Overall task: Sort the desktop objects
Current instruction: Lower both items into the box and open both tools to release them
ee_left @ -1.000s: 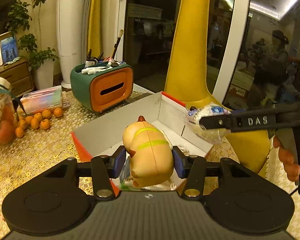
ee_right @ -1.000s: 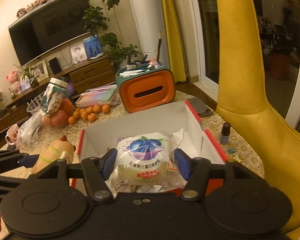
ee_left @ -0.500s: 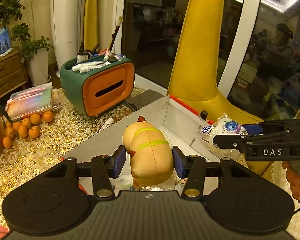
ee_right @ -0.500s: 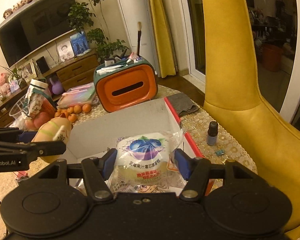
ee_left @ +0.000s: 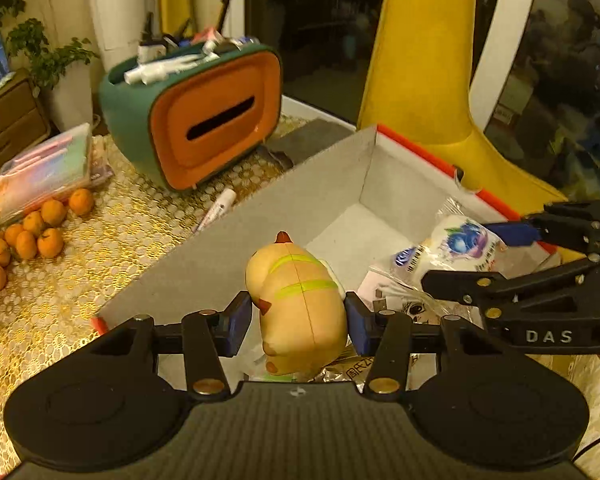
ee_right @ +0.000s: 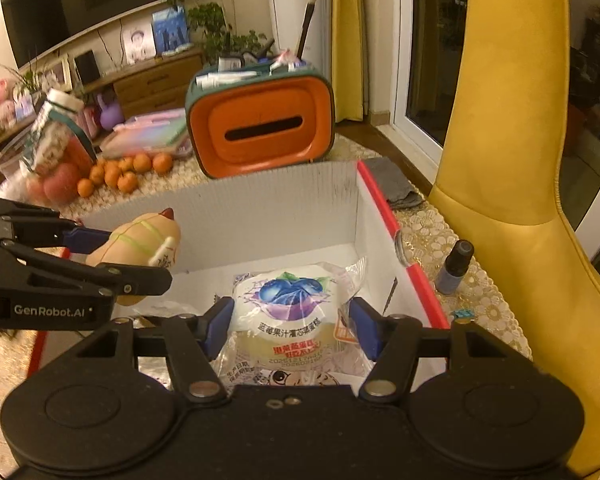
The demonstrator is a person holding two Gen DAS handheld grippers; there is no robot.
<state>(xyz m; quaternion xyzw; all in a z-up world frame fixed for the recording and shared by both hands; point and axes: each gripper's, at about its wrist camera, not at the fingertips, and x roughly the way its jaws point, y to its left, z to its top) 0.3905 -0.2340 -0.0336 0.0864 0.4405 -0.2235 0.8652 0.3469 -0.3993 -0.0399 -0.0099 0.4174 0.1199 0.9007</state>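
two grippers over one red-edged box, left gripper clamped on one toy, right gripper clamped on one snack bag, one orange tissue holder behind, one small bottle beside

The right gripper carries the white letters "DAS" on its black arm, and the left gripper carries "GenRobot.AI" on its side. The snack packet between the right gripper's pads has Chinese characters under a blueberry picture and a red band – below it a row of digits beginning with 2025, the rest too blurred to read.
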